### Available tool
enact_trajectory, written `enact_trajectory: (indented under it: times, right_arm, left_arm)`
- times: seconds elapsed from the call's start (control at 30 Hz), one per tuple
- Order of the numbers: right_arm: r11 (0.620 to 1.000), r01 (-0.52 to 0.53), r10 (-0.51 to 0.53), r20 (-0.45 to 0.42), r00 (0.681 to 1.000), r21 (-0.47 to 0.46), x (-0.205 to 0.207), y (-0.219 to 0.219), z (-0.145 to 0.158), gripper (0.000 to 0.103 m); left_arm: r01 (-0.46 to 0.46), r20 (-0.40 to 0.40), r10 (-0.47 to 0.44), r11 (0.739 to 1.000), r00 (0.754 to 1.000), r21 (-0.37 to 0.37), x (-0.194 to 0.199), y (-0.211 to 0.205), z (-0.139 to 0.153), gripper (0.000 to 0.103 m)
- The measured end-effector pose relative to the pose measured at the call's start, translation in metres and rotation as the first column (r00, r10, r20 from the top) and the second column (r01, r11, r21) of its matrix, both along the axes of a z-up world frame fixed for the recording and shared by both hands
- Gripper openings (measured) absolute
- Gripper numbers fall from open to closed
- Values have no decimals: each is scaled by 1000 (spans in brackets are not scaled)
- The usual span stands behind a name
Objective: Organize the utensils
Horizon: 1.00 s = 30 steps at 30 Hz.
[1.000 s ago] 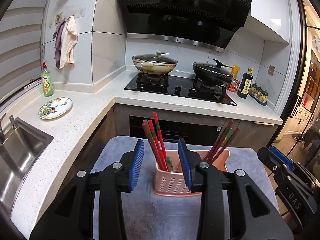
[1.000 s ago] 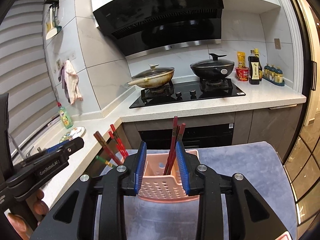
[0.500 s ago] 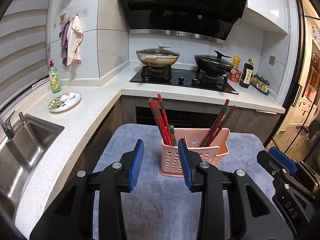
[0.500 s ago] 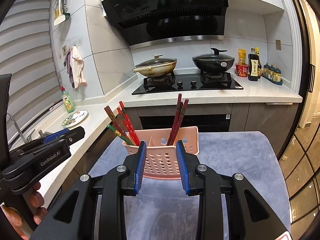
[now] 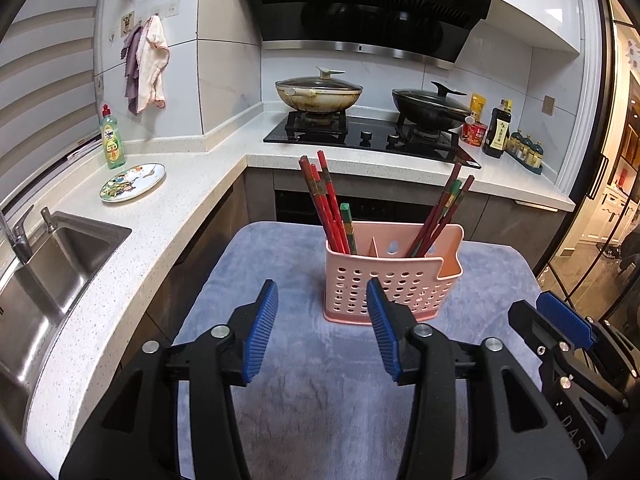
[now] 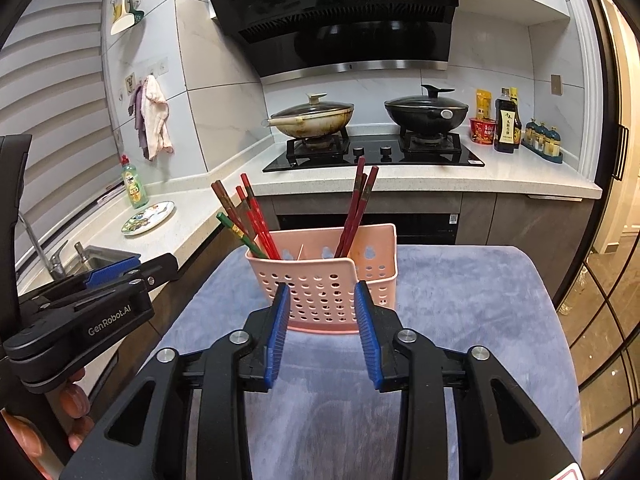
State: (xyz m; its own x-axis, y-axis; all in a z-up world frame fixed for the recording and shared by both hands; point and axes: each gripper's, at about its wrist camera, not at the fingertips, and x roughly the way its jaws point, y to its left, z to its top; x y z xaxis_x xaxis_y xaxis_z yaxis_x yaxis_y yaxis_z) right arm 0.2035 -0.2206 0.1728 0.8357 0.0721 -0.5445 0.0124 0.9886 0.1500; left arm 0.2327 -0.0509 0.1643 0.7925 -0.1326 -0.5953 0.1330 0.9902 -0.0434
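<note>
In the left wrist view, a pink plastic basket with round holes (image 5: pixel 394 278) is standing upright on a soft grey-blue cloth (image 5: pixel 320 400) that covers a small table. The cloth is probably there so the basket does not slide. A thin wall inside the basket splits it into two parts. A bunch of long red chopsticks (image 5: pixel 326 204) with one green one is leaning in the left part, and a bunch of darker red chopsticks (image 5: pixel 444 216) is leaning in the right part. It looks like the sorting is mostly finished, since no chopstick is lying loose on the cloth. The left gripper (image 5: pixel 322 324), black with blue ribbed pads, is hanging above the cloth just in front of the basket. Its jaws have just been opening; they are standing partly apart, with nothing between them and touching nothing. The right gripper (image 5: pixel 560 328) is showing at the right edge.

In the right wrist view, the right gripper (image 6: pixel 322 328) is pointing straight at the front wall of the same basket (image 6: pixel 320 276). Its jaws have just been opening too. They are partly apart and holding nothing; the basket is only showing behind the gap. The left gripper (image 6: pixel 120 276) is waiting off to the left, with fingers of a person's hand (image 6: pixel 76 404) wrapped around its handle.
</note>
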Motion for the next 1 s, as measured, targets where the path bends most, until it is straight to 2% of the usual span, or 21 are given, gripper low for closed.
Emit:
enact_trajectory:
  times: [0.07, 0.13, 0.23, 0.37, 0.5, 0.67, 0.77, 1.0]
  right_arm:
    - [1000, 3, -3, -7, 1000, 4, 0, 0, -3, 44]
    - [1000, 9, -9, -13, 1000, 6, -1, -1, -6, 52]
    - [1000, 18, -18, -17, 1000, -1, -2, -2, -9, 62]
    - [999, 31, -32, -25, 999, -30, -1, -2, -14, 72]
    - [999, 33, -34, -46, 998, -22, 1, -4, -20, 84]
    - [998, 38, -41, -61, 997, -47, 2, -2, -26, 84]
    - [997, 45, -49, -68, 996, -56, 2, -1, -29, 85]
    - [997, 57, -62, -94, 994, -61, 7, -5, -36, 91]
  left_arm:
    - [-3, -4, 3, 1000, 1000, 5, -1, 0, -3, 49]
    - [-8, -10, 8, 1000, 1000, 13, -1, -1, -7, 52]
    - [-15, -11, 16, 1000, 1000, 20, 0, -1, -10, 63]
    - [-10, -16, 11, 999, 1000, 32, -1, -3, -14, 65]
    - [-15, -17, 16, 999, 1000, 42, -2, -4, -20, 74]
    - [-23, -32, 25, 998, 999, 57, 0, -4, -28, 77]
    - [-35, -41, 37, 998, 998, 61, 0, -2, -33, 82]
    - [-50, -55, 54, 997, 997, 67, 3, 1, -41, 90]
